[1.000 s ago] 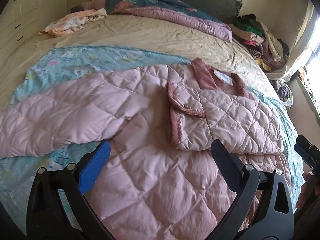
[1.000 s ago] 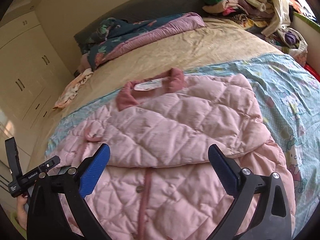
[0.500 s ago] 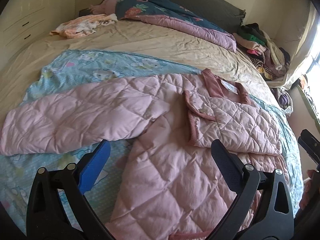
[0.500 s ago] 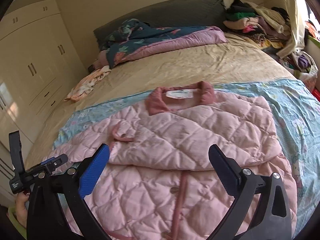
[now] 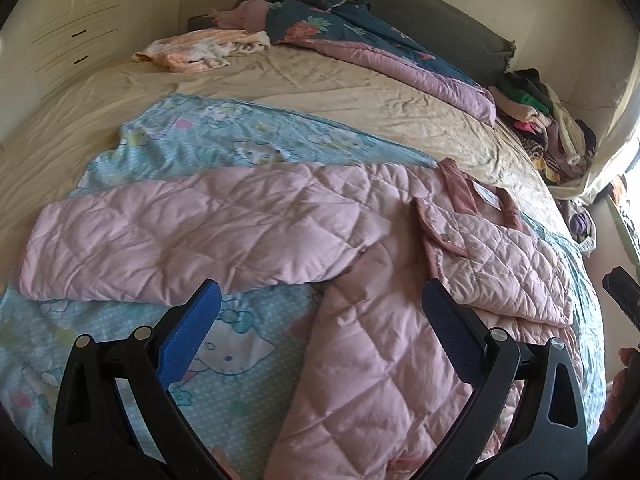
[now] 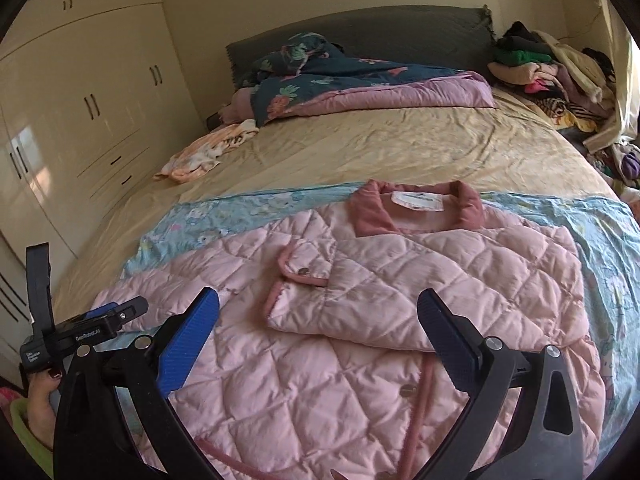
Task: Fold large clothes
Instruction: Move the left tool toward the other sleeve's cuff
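While jacket (image 6: 360,320) lies collar (image 6: 416,208) away | 1 sleeve (image 5: 192,240) outstretched left

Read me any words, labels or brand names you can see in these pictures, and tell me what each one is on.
"GenRobot.AI": white print on the left gripper body, seen from the right wrist view.
Smaller white print lower on that body: too small to read.
White neck label inside the pink jacket collar: too blurred to read.

Left claw (image 5: 320,312) now back and leftward, spread sleeve (image 5: 192,244) fully in frame at centre left, right claw (image 6: 318,320) raised, jacket (image 6: 400,300) lower in frame, more wardrobe (image 6: 80,100) visible upper left
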Demonstrator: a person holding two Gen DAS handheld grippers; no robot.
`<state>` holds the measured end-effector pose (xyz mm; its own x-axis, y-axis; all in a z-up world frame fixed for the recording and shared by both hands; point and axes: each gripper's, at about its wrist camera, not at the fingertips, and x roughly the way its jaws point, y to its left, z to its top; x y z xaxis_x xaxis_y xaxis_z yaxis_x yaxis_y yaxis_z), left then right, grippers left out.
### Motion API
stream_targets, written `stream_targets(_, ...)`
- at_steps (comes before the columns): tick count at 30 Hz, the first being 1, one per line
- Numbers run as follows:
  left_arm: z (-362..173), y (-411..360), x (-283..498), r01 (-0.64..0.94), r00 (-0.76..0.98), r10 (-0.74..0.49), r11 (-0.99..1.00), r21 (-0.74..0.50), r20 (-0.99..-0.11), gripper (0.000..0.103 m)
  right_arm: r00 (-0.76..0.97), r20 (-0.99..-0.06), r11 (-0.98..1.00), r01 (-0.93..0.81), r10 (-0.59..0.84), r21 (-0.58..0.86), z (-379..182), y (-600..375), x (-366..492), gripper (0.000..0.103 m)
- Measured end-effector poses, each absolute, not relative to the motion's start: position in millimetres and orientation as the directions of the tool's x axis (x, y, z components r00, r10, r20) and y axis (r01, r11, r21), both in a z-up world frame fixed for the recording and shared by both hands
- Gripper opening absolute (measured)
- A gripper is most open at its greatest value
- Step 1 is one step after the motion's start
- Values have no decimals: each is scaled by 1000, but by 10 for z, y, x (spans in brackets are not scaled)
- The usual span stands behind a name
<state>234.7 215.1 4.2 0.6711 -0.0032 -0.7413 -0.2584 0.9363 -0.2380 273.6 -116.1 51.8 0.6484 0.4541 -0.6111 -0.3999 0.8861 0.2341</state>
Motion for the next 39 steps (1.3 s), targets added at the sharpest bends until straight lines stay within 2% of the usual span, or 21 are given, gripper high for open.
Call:
stream_targets(17,-82,2696,2147,-360,664,57,898,-252,-745,94,603,-624,846,-498,497,192,499,-486,2729,99)
stream_targets(39,-600,3435,1842,-544,607,96,774,-325,-789,94,479,-692,769,-614,540,175,82,468,2683,99)
